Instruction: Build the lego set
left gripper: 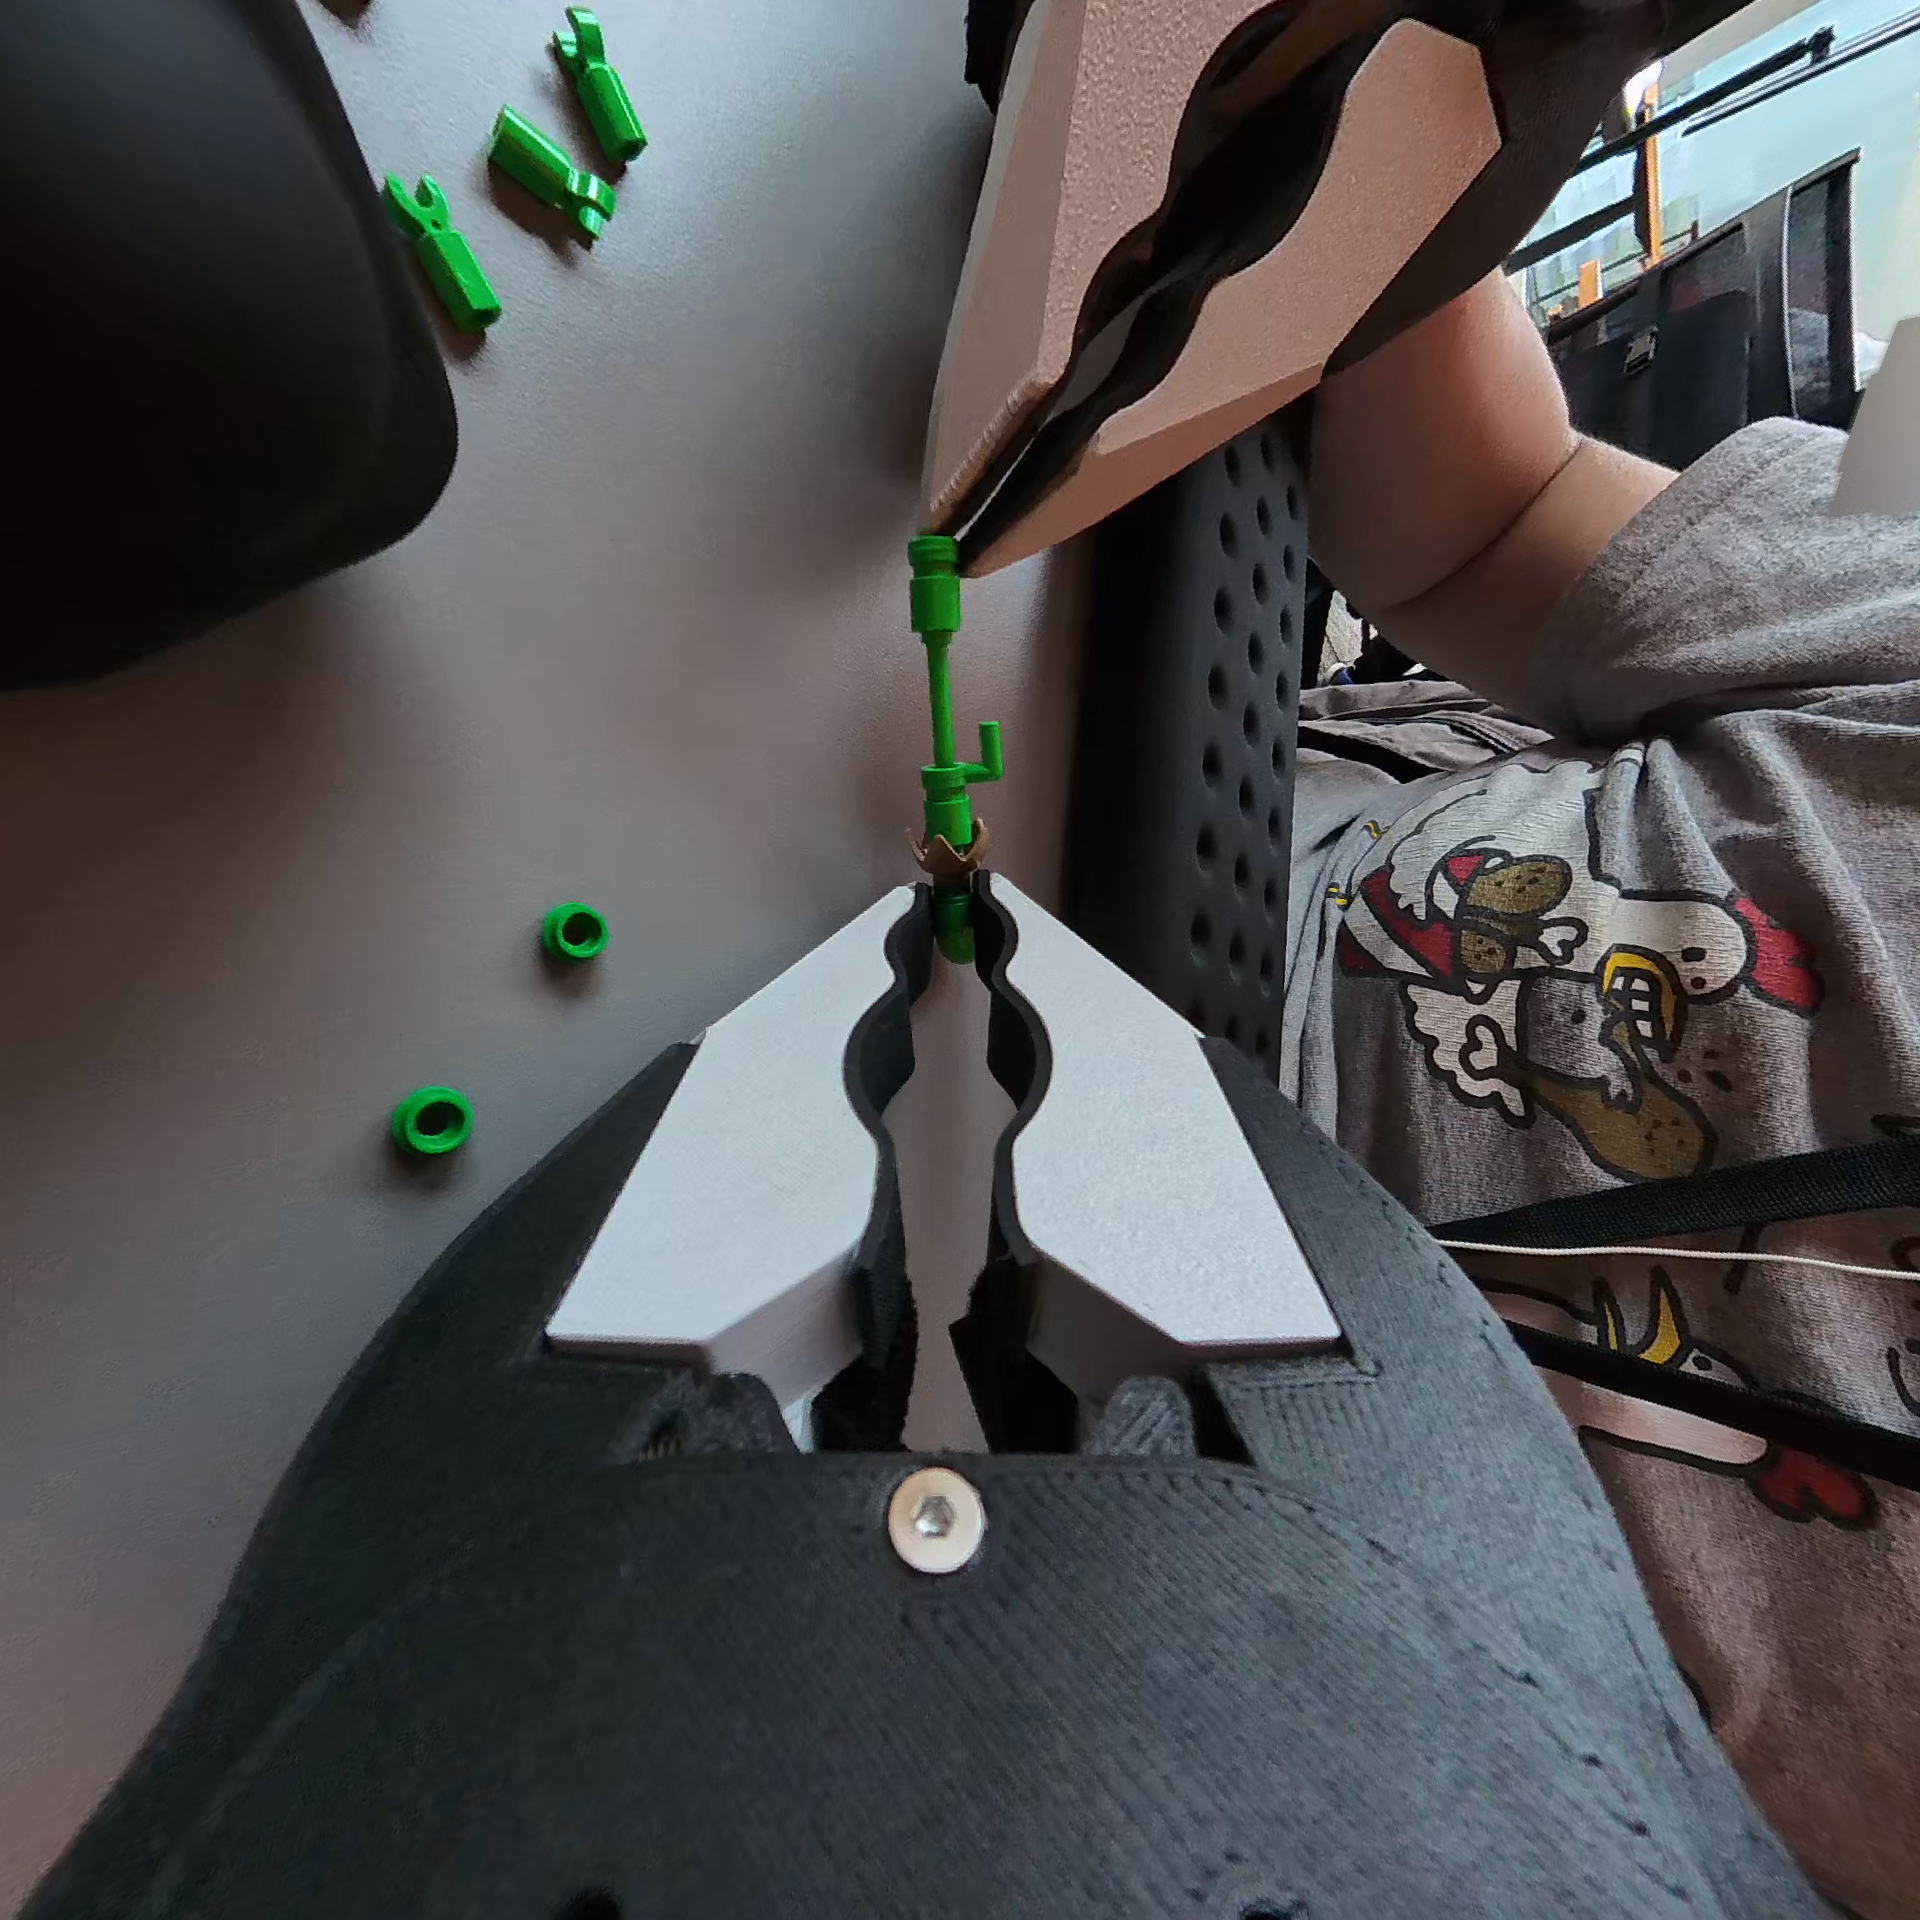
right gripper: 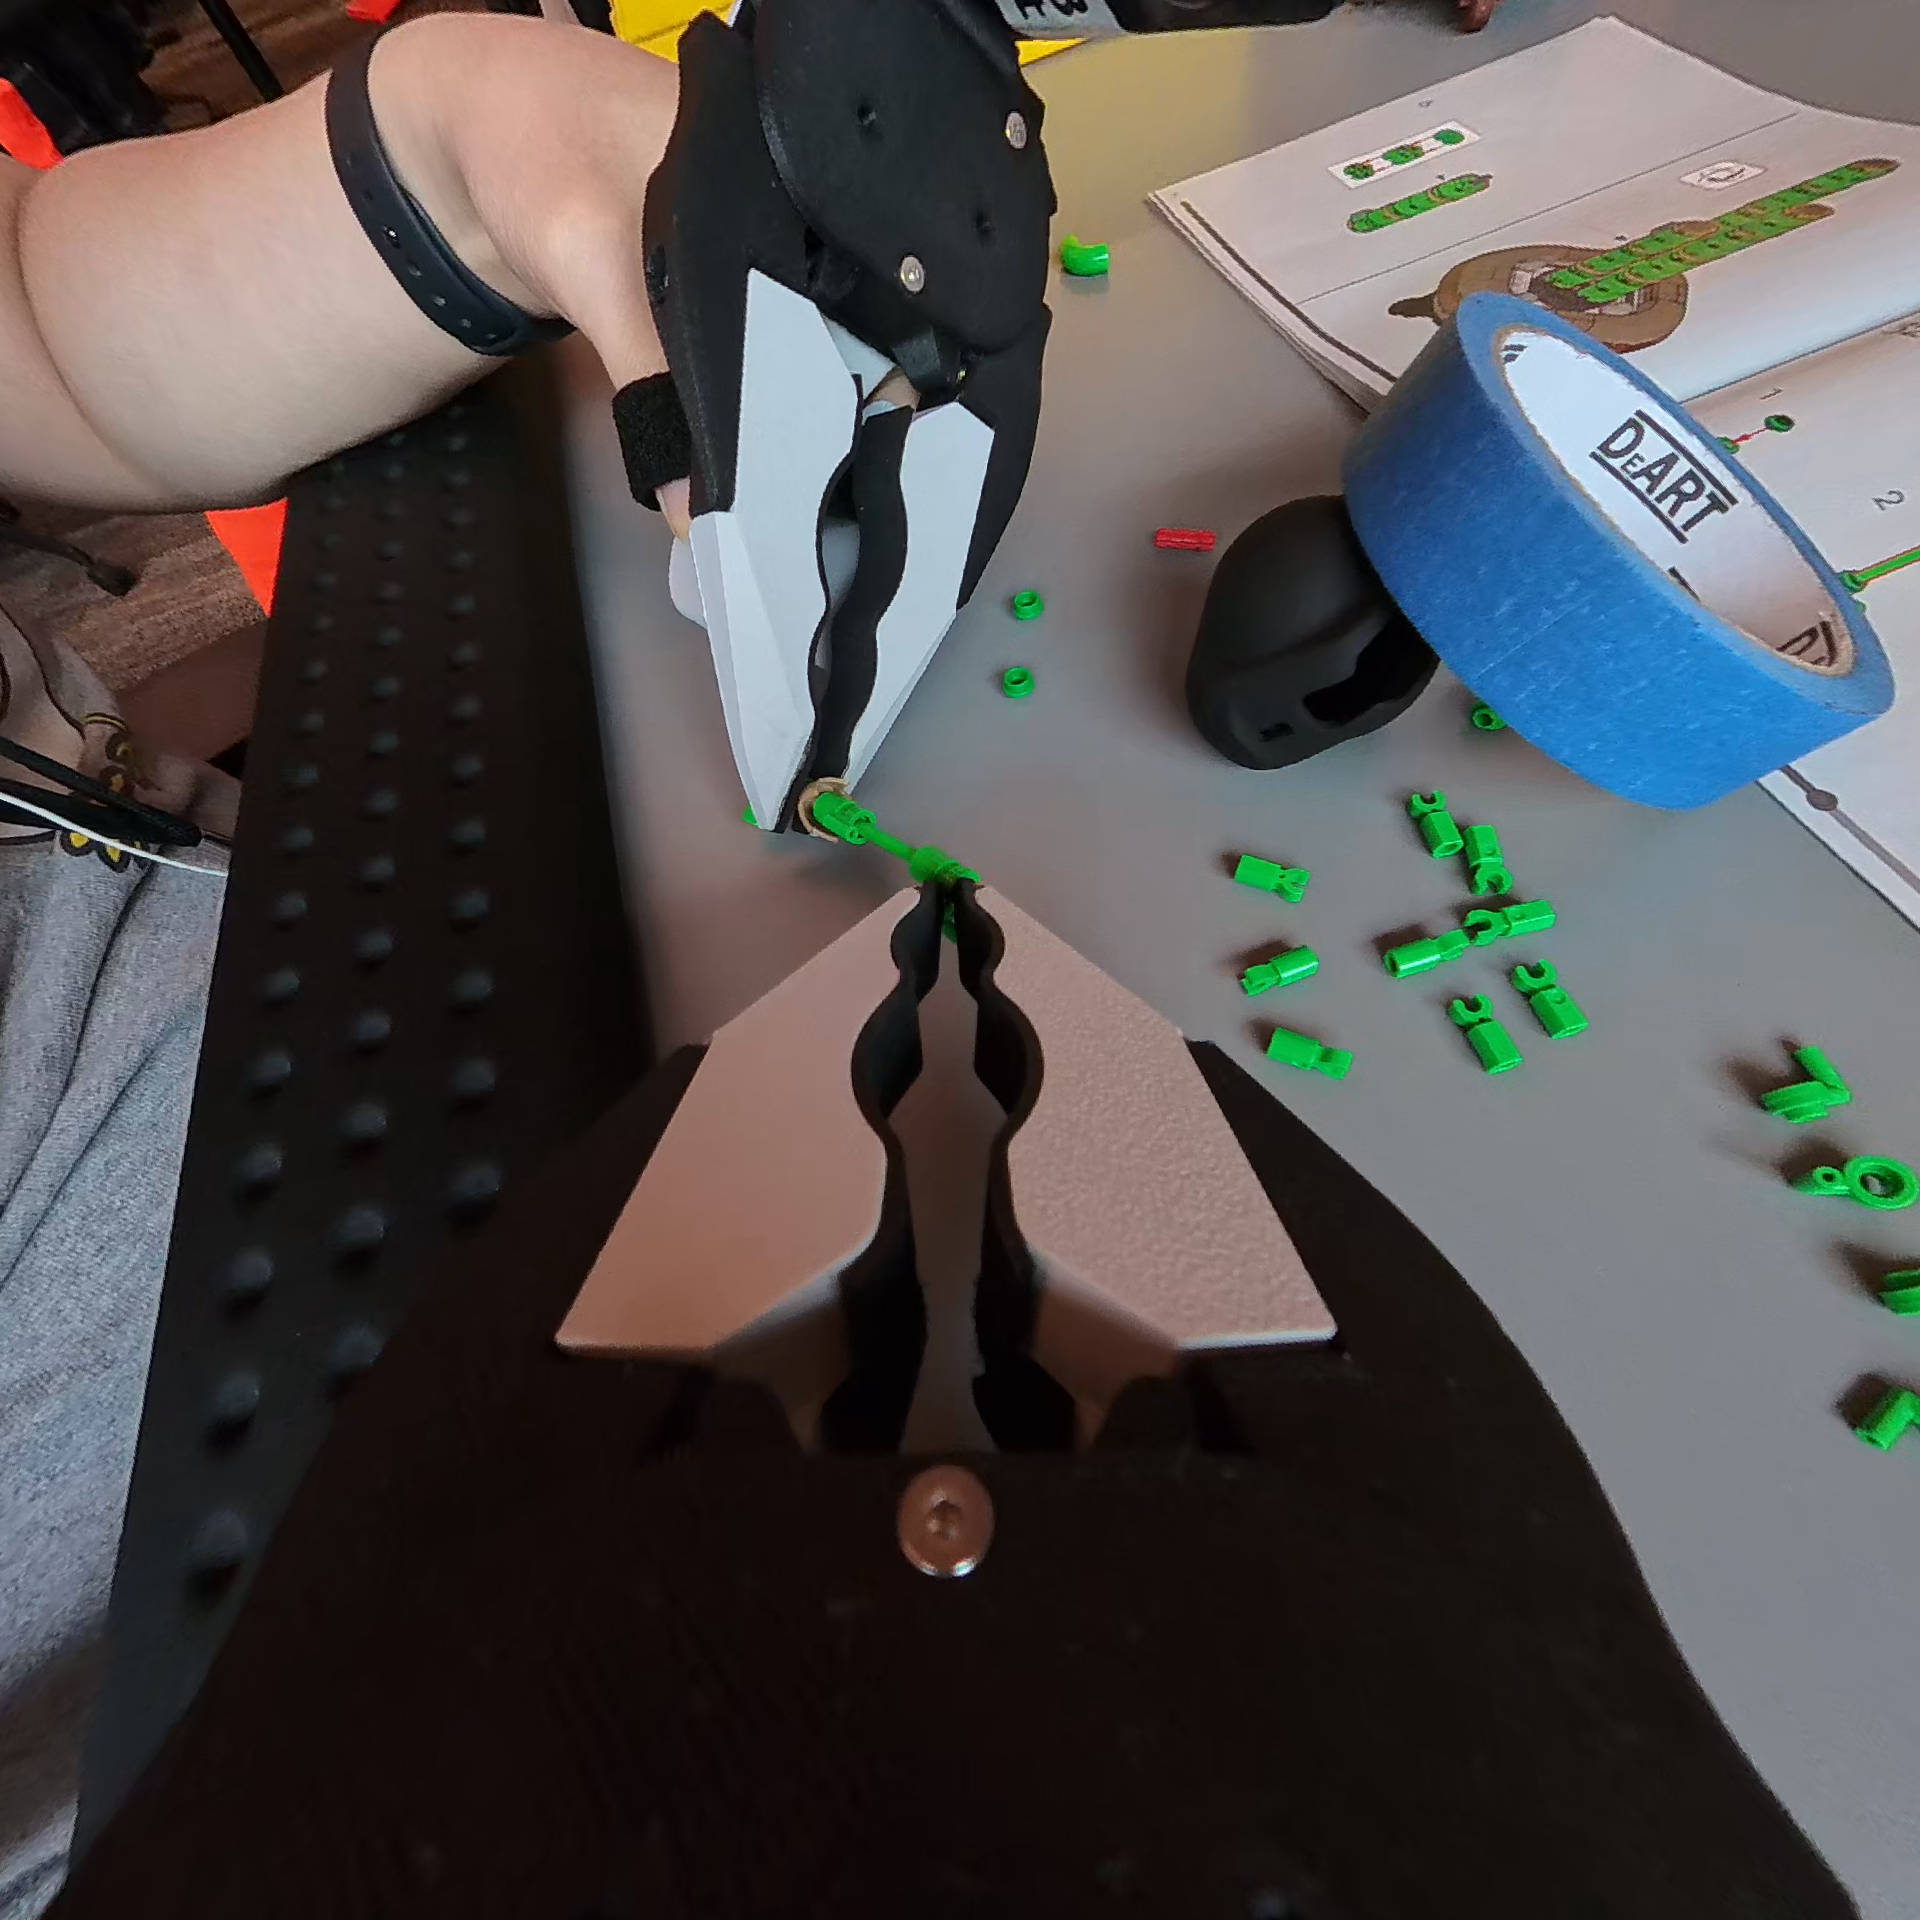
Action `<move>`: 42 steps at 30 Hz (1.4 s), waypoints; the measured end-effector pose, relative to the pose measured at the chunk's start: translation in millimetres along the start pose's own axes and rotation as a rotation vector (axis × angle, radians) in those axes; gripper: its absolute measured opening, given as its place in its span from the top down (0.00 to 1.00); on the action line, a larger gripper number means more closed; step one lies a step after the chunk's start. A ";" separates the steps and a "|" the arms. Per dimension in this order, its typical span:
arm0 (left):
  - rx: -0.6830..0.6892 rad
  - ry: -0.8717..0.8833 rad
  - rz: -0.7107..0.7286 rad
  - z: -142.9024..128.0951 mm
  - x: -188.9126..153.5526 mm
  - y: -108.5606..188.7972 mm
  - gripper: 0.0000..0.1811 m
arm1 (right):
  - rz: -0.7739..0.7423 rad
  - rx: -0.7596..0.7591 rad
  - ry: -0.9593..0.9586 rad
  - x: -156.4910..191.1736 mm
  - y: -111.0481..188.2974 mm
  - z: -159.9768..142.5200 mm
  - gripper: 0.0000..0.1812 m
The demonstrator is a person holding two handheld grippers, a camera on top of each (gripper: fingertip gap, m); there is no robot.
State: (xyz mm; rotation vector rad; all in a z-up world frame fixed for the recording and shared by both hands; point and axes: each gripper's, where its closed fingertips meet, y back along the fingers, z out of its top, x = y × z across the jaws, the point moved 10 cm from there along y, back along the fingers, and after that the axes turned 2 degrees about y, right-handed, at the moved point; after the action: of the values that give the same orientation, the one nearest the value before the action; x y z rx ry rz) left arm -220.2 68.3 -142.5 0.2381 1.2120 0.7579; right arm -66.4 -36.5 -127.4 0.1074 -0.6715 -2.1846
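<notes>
A thin green lego stem (left gripper: 948,717) with a small side hook and a tan crown piece (left gripper: 945,850) is held between both grippers above the grey table. My left gripper (left gripper: 951,906) is shut on its lower end. My right gripper (left gripper: 958,542) comes in from the top and is shut on the stem's other end. In the right wrist view the right gripper (right gripper: 943,896) grips the near end of the stem (right gripper: 883,836) and the left gripper (right gripper: 805,810) grips the far end by the tan piece.
Loose green clip pieces (right gripper: 1486,935) lie scattered to the right, two green round studs (right gripper: 1023,644) farther back. A blue tape roll (right gripper: 1621,561) leans on a black rounded object (right gripper: 1299,644) atop an instruction booklet (right gripper: 1538,208). A black perforated panel (right gripper: 374,935) edges the table (right gripper: 1143,831). Tip to tip, the grippers are about 6 centimeters apart.
</notes>
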 end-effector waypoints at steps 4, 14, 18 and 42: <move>0.004 0.010 -0.015 -0.2 0.1 -1.1 0.97 | 0.005 0.000 0.007 0.3 0.0 -0.2 1.00; 0.007 0.024 -0.046 -0.9 2.3 -0.9 0.97 | 0.029 0.005 -0.012 -0.9 -0.8 -1.1 1.00; 0.013 0.006 -0.041 -0.6 1.7 -0.9 0.97 | 0.026 0.001 0.003 0.4 -0.4 -0.9 1.00; 0.041 -0.062 -0.029 -3.7 -2.6 -2.1 0.97 | 0.075 -0.015 0.077 5.9 1.3 -0.1 1.00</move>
State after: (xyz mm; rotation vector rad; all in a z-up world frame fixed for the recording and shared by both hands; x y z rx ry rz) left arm -223.1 64.3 -143.0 0.2757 1.1711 0.6963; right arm -69.4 -41.6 -126.0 0.1559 -0.6066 -2.1019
